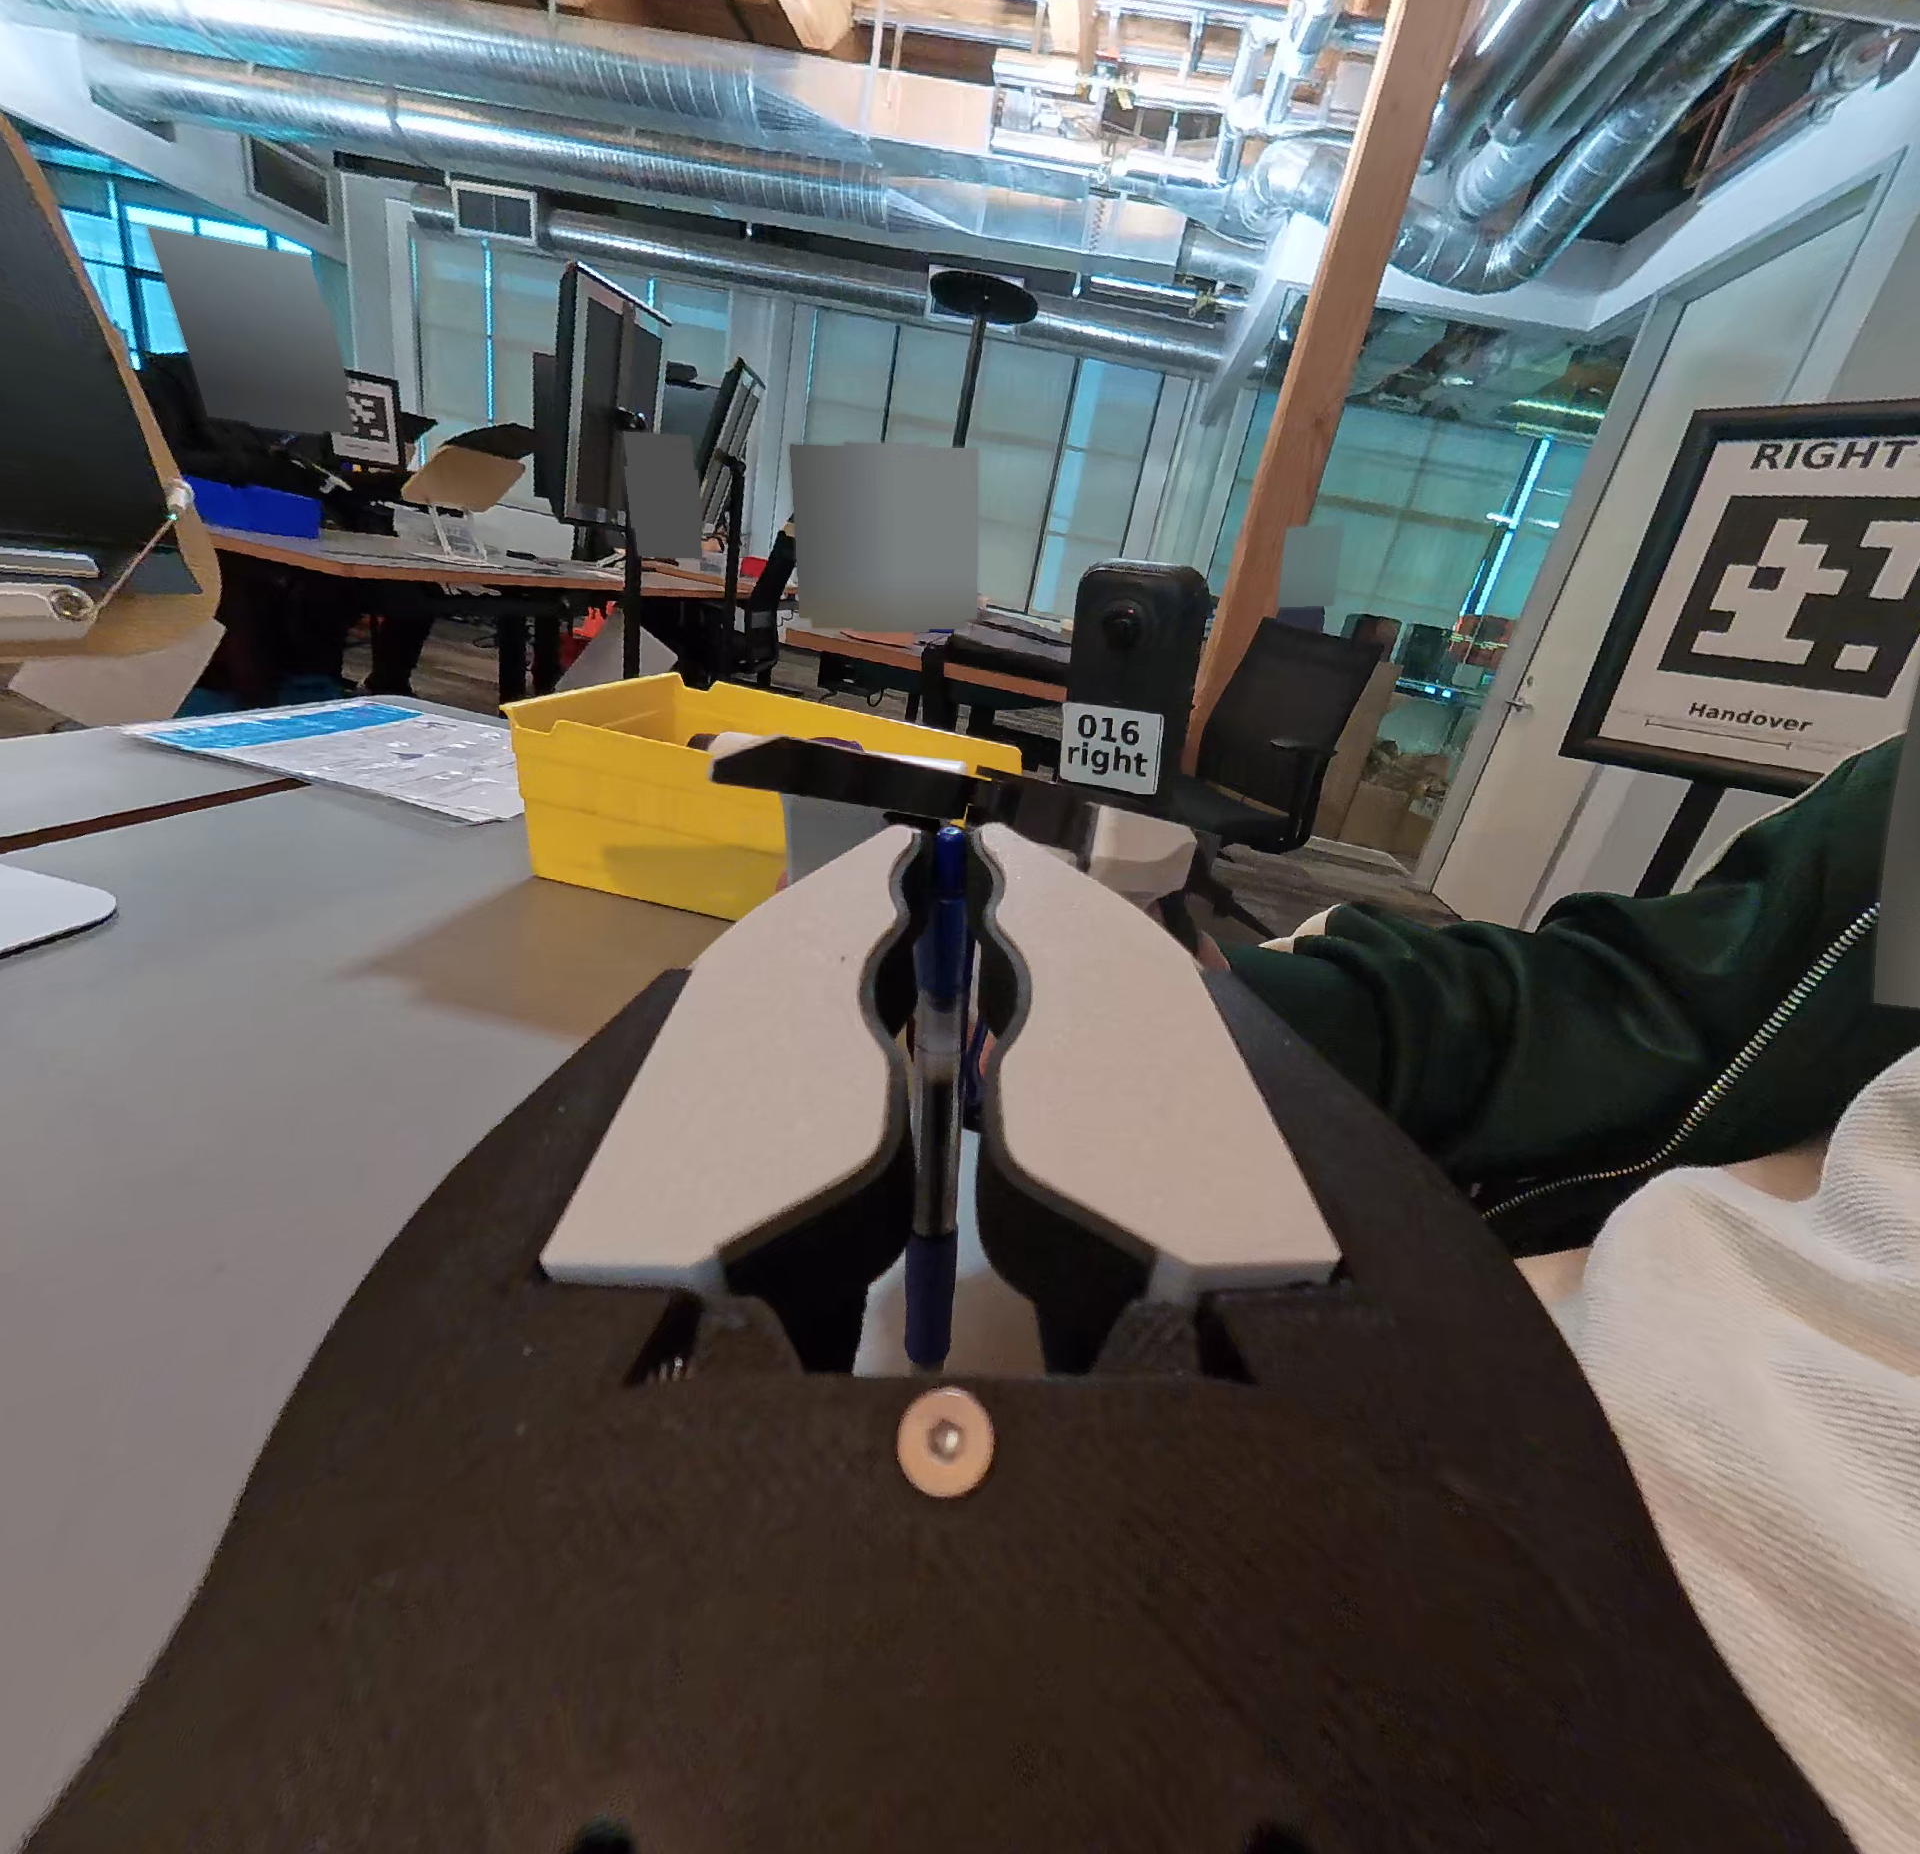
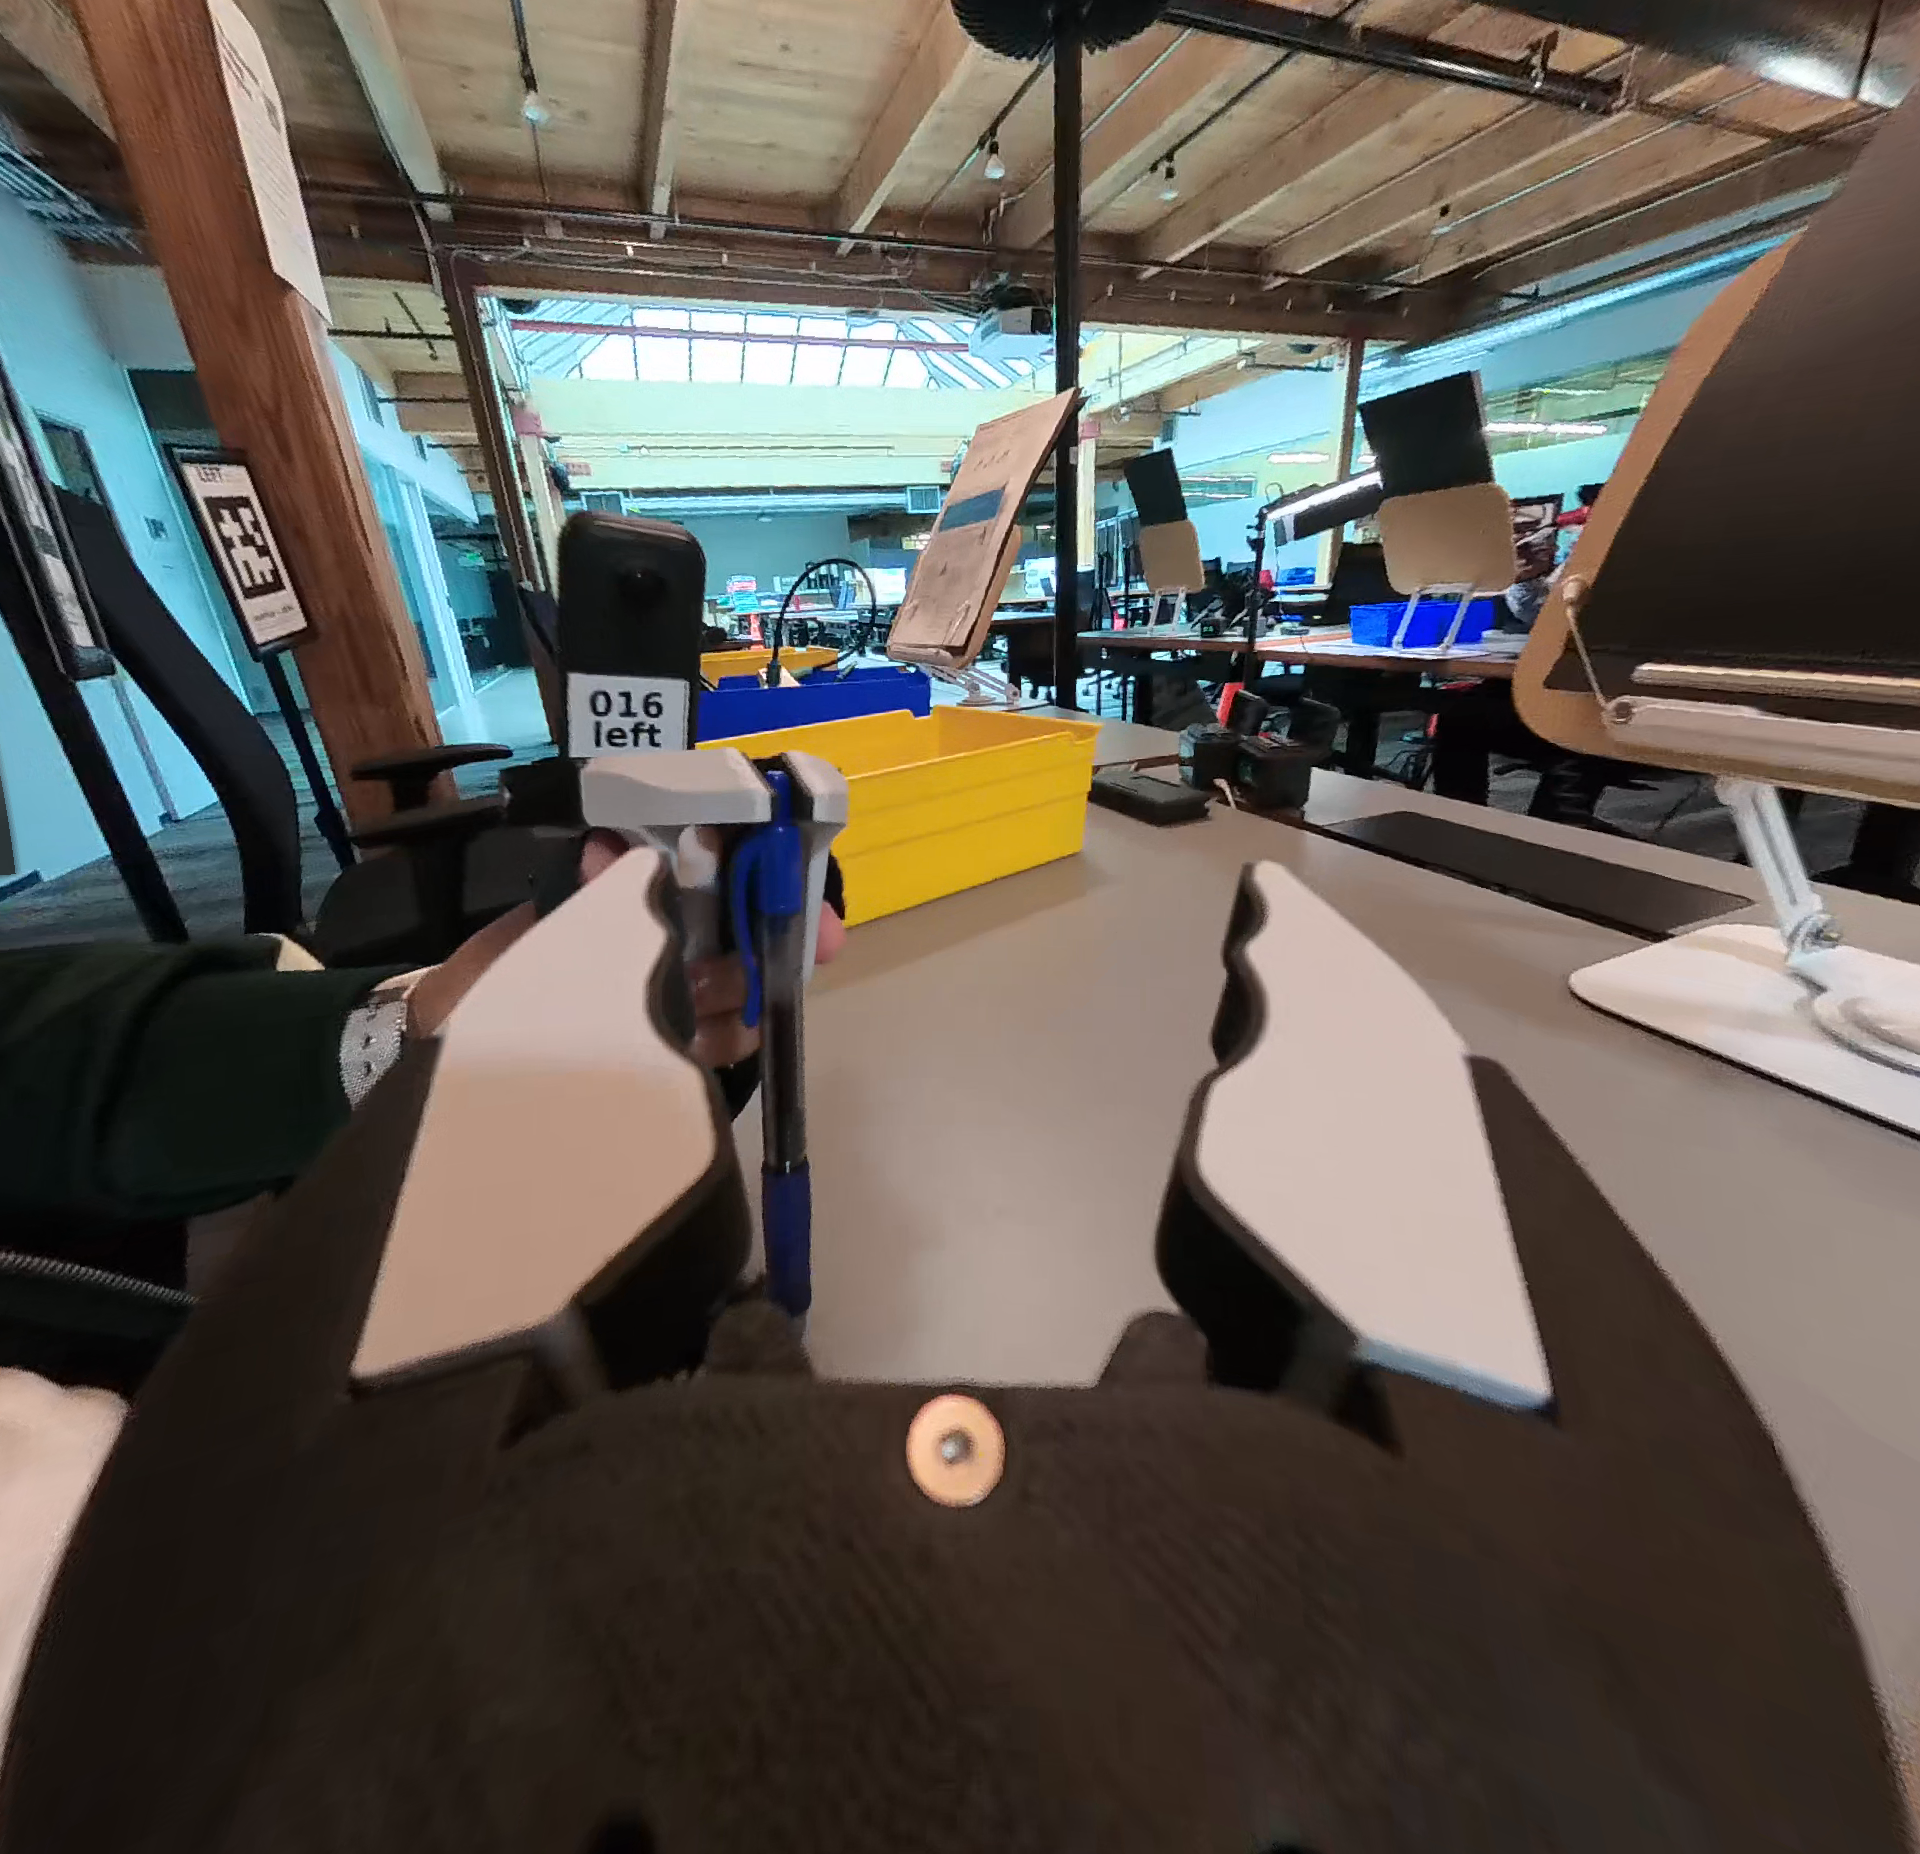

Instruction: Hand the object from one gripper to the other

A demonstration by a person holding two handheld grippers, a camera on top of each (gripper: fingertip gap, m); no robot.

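**Pen between both grippers, handover half done**

Left hand-held gripper (image 1: 940, 848) pinches the blue pen (image 1: 935, 1098) near its cap. Right hand-held gripper (image 2: 961, 931) is spread wide; the pen (image 2: 779, 1077) sits close to its left finger (image 2: 561, 1108), off-centre. Risk: closing now could push the pen sideways or catch only the grip end, and an early left release would drop it. Below, grey counter (image 2: 987, 1025); behind, yellow bin (image 2: 956, 786), then open office desks.

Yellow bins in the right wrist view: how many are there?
2. The near yellow bin stands on the grey table just beyond the pen. A second yellow bin shows partly behind the blue bin. Others may be hidden farther back.
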